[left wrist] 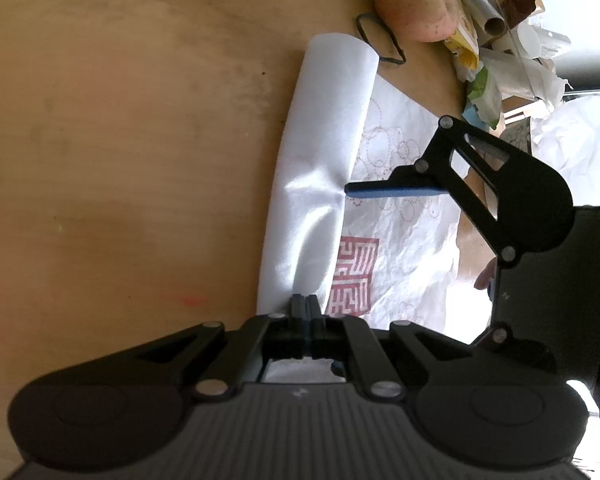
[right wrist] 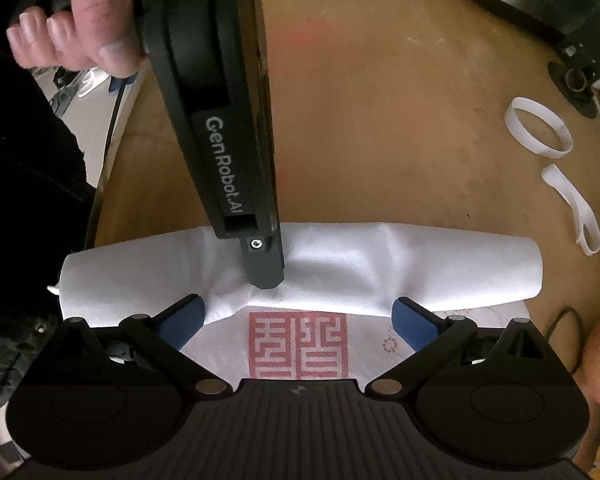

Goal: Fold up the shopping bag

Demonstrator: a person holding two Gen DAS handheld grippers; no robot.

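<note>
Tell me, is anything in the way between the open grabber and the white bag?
Nothing visible. The right gripper, jaws open, hangs right over the shopping bag. The left gripper is there too, shut on the bag's rolled edge, between the open fingers.

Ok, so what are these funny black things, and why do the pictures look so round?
No robot here: a person's hand holds a tool with a two-finger claw, one in each hand. A little wide-eyed camera sits on each tool, and that bends the pictures round. One picture looks along the left claw, the other along the right claw. On the wooden table lies a white shopping bag with a red square pattern, one edge folded over. The left claw is shut and seems to pinch that fold. The right claw is open, with its blue fingers at the fold. Two white loops lie nearby.
</note>
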